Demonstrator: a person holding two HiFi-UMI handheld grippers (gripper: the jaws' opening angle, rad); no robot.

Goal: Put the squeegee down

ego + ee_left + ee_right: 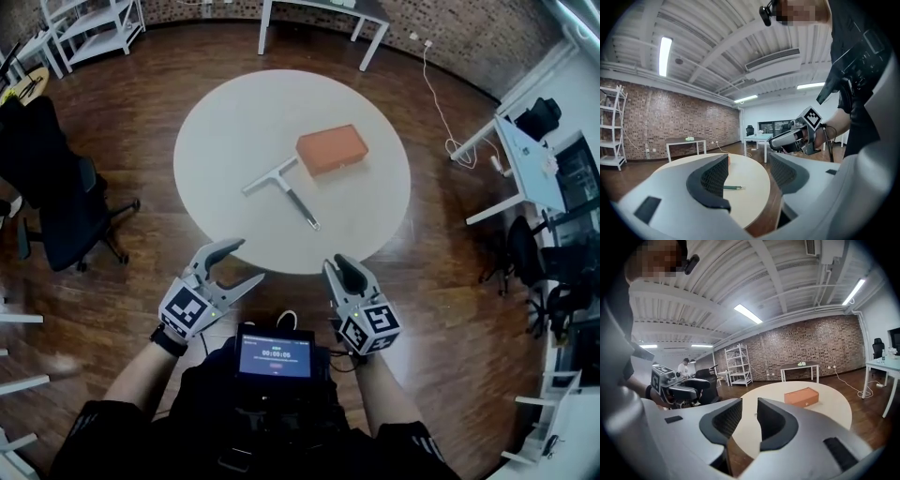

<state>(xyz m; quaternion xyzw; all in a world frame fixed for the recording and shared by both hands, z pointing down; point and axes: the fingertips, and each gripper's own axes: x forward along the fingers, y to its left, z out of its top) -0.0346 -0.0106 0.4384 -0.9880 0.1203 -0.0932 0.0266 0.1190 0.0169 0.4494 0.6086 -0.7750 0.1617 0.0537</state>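
Observation:
The squeegee [281, 186] lies flat on the round white table [225, 122], its blade toward the left and its thin handle pointing at me. Its handle tip [733, 187] shows between the left jaws, far beyond them. An orange box [332, 148] sits just right of the blade and also shows in the right gripper view [801, 396]. Both grippers hover off the table's near edge, apart from the squeegee. My left gripper [246, 262] [749, 173] is wide open and empty. My right gripper [336, 264] [749, 420] holds nothing, with only a narrow gap between its jaws.
A black office chair [56, 187] stands left of the table. White shelves [94, 28] and a desk [323, 14] are at the back, another desk [525, 159] at the right. A white cable [441, 103] trails over the wooden floor. A screen device [274, 356] hangs at my chest.

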